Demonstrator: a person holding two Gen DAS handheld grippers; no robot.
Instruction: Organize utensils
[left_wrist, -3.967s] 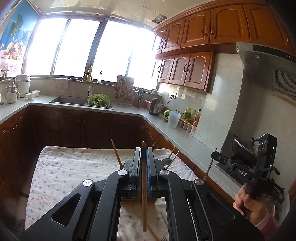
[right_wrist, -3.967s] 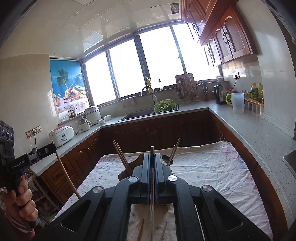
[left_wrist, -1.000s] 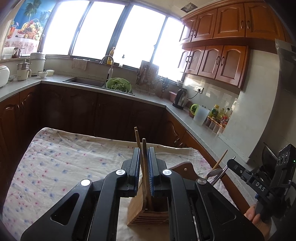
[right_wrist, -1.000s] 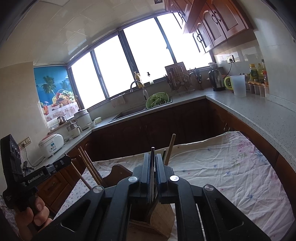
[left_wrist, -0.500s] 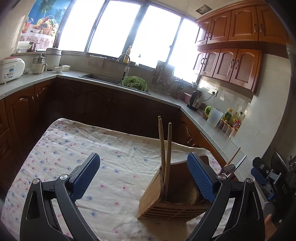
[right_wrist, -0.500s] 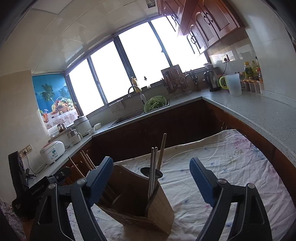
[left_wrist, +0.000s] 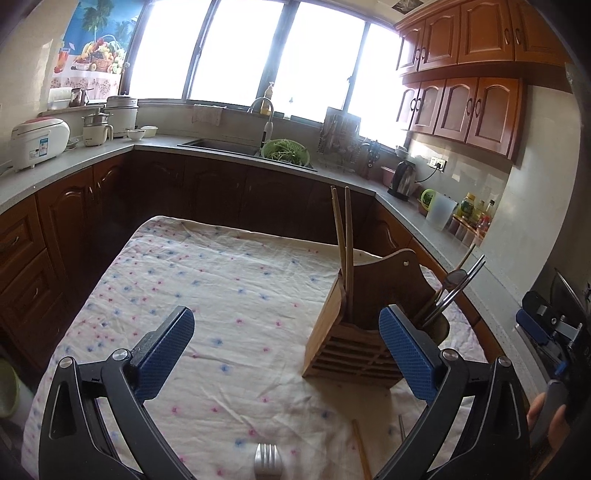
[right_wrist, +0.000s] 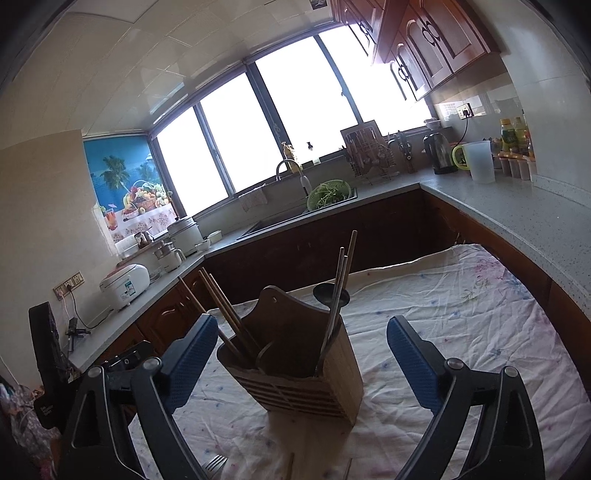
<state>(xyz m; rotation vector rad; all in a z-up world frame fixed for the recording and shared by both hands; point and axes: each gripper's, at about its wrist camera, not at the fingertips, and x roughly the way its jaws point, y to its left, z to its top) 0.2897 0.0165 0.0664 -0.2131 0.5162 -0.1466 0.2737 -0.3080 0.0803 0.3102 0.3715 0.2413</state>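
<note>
A bamboo utensil holder (left_wrist: 354, 343) stands on the flowered tablecloth (left_wrist: 221, 280); it also shows in the right wrist view (right_wrist: 295, 373). Wooden chopsticks (left_wrist: 341, 236) stand in its left compartment. Metal chopsticks (right_wrist: 338, 295) and a dark spoon (right_wrist: 330, 295) stand in its right compartment. My left gripper (left_wrist: 286, 354) is open and empty, just left of the holder. My right gripper (right_wrist: 301, 369) is open and empty, with the holder between its fingers. A metal fork (left_wrist: 267, 463) and a wooden chopstick (left_wrist: 360, 450) lie on the cloth near the front edge.
Kitchen counters run around the table, with a sink and a green colander (left_wrist: 286, 149) at the back. A rice cooker (left_wrist: 37, 142) stands at the left, a kettle (left_wrist: 402, 179) and bottles at the right.
Both grippers opened half a second ago, leaving their chopsticks in the holder. Since then both have drawn back a little from the holder.
</note>
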